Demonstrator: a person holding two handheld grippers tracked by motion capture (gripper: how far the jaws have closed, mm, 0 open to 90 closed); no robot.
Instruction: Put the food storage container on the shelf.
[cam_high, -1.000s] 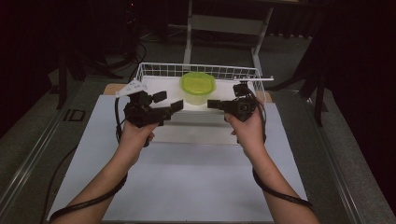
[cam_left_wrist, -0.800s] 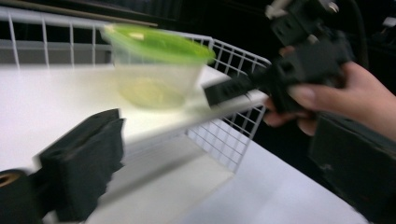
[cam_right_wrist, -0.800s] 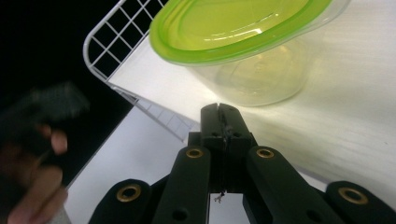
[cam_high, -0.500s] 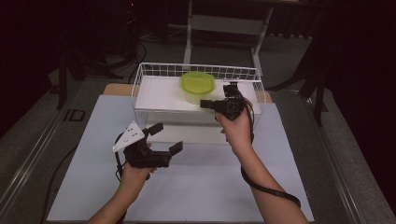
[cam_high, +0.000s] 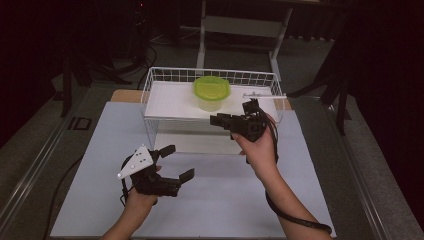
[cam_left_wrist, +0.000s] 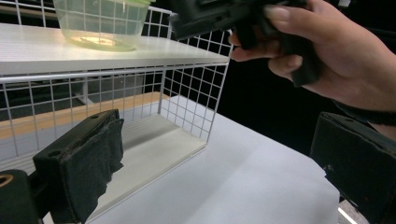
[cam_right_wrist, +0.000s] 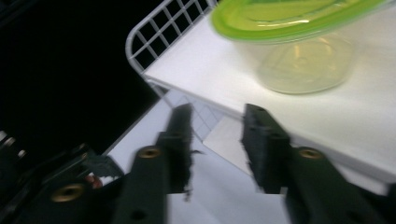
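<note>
While the wire shelf basket carries the green-lidded container on its white upper board, I draw my right tongs clear of it, jaws just parting and empty. My left tongs hover low over the table mat, spread wide, nothing held; withdrawing level avoids nudging the tub.

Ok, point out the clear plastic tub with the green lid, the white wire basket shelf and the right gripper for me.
Clear plastic tub with green lid (cam_high: 211, 89), high view, centre of the lid.
White wire basket shelf (cam_high: 150, 95), high view, left rim wire.
Right gripper (cam_right_wrist: 215, 140), right gripper view, midway between its fingertips, nothing between the fingers.
</note>
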